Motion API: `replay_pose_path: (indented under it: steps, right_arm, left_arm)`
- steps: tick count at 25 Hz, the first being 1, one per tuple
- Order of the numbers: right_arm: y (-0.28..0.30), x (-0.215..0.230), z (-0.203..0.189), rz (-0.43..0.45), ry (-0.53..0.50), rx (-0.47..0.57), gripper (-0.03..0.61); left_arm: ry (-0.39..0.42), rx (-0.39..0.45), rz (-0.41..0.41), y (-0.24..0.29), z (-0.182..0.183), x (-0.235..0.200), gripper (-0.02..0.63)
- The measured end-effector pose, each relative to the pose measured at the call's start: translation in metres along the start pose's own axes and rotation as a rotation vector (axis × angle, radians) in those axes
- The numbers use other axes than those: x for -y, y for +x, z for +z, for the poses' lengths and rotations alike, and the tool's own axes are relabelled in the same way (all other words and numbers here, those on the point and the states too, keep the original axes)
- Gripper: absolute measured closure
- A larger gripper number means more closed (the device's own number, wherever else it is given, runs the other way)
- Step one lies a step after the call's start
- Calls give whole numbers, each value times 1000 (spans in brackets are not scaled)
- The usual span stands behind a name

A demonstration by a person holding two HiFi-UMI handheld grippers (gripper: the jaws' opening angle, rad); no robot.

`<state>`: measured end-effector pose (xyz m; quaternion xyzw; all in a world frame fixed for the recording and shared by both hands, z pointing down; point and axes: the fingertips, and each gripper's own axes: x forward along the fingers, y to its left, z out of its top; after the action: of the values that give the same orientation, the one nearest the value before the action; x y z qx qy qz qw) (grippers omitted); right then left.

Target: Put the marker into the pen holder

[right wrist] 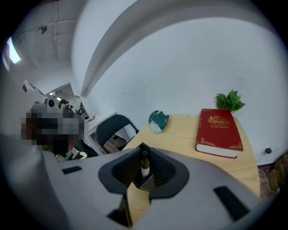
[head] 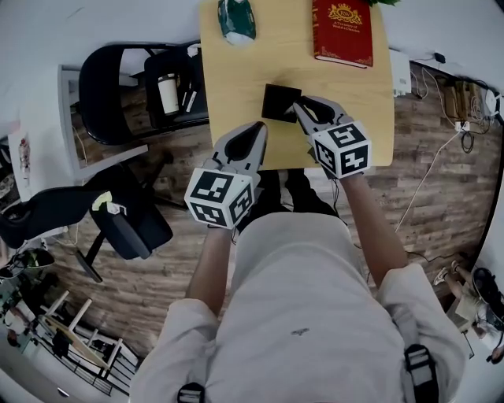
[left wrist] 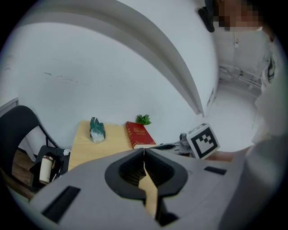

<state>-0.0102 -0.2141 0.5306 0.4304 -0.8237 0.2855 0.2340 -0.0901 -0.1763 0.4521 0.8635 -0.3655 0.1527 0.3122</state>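
A black square pen holder [head: 277, 101] stands near the front of the wooden table [head: 236, 86]. My right gripper [head: 299, 106] hangs at its right corner. In the right gripper view that gripper [right wrist: 143, 146] is shut on the marker [right wrist: 144, 167], white with a dark cap, which stands between the jaws. The marker's lower end meets the mouth of the holder [right wrist: 145, 183]. My left gripper [head: 258, 130] hovers over the table's front edge, left of the holder. Its jaws [left wrist: 144, 150] are shut with nothing in them. The marker is hidden in the head view.
A red book [head: 342, 31] lies at the back right of the table and a crumpled green and white bag [head: 236, 20] at the back left. A small green plant [right wrist: 230, 101] sits behind the book. Black chairs [head: 134, 86] [head: 118, 220] stand left of the table.
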Motion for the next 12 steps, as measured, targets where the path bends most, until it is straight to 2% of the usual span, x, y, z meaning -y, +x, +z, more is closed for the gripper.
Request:
replay_pose_path:
  steps: [12]
  right_arm:
    - [16,5,-15,-24,34,-44,514]
  left_arm:
    - [-2,-33,-46,13,-3,-7,604]
